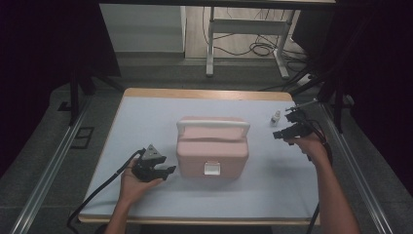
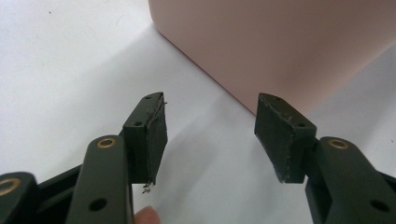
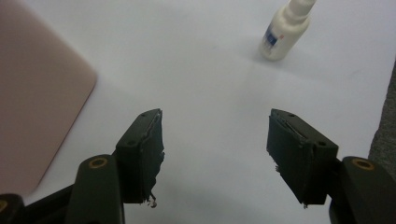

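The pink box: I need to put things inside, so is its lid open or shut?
Shut. The pink box has its lid down flush, white latch at the front.

Black two-jaw left gripper (image 1: 168,170), grey three-cornered plate, brass rivets, black cable.

In the right gripper view the small white bottle (image 3: 286,31) is cut off at the top edge and its label is too blurred to read. The pink box (image 2: 280,42) runs past the top edge in the left gripper view.
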`<control>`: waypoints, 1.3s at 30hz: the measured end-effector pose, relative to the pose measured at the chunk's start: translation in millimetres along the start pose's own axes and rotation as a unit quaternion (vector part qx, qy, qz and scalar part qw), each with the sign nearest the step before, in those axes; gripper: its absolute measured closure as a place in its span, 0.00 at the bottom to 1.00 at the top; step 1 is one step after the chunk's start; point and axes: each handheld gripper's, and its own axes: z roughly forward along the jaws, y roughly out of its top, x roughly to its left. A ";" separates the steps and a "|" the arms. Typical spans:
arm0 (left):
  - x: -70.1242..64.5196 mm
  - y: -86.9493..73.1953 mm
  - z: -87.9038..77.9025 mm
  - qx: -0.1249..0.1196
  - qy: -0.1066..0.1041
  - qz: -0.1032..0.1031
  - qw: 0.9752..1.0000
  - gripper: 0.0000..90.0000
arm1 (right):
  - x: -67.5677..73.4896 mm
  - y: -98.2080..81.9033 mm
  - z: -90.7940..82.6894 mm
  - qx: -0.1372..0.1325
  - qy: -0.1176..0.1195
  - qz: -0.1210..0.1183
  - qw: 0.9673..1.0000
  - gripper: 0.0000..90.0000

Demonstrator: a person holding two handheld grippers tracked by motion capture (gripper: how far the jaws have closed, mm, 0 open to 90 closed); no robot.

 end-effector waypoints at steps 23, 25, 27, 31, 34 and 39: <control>-1.9 -1.7 7.5 0.005 -0.011 -0.003 1.000 0.48 | -46.1 57.2 70.7 0.039 -0.037 0.048 0.997 0.49; -2.5 -1.9 7.4 0.005 -0.011 -0.003 1.000 0.48 | -49.5 57.6 76.1 0.037 -0.039 0.054 0.997 0.50; -2.7 -1.8 6.8 0.004 -0.012 -0.003 1.000 0.48 | -52.4 58.6 80.1 0.034 -0.037 0.060 0.997 0.51; -2.9 -1.9 7.2 0.003 -0.013 -0.004 1.000 0.48 | -56.3 63.1 86.2 0.040 -0.043 0.062 0.996 0.53; -2.7 -2.2 7.7 0.005 -0.012 -0.002 1.000 0.48 | -56.5 67.8 90.0 0.044 -0.036 0.060 0.997 0.53; -2.7 -2.7 8.9 0.008 -0.009 -0.001 1.000 0.48 | -57.2 74.0 99.1 0.050 -0.043 0.059 0.996 0.55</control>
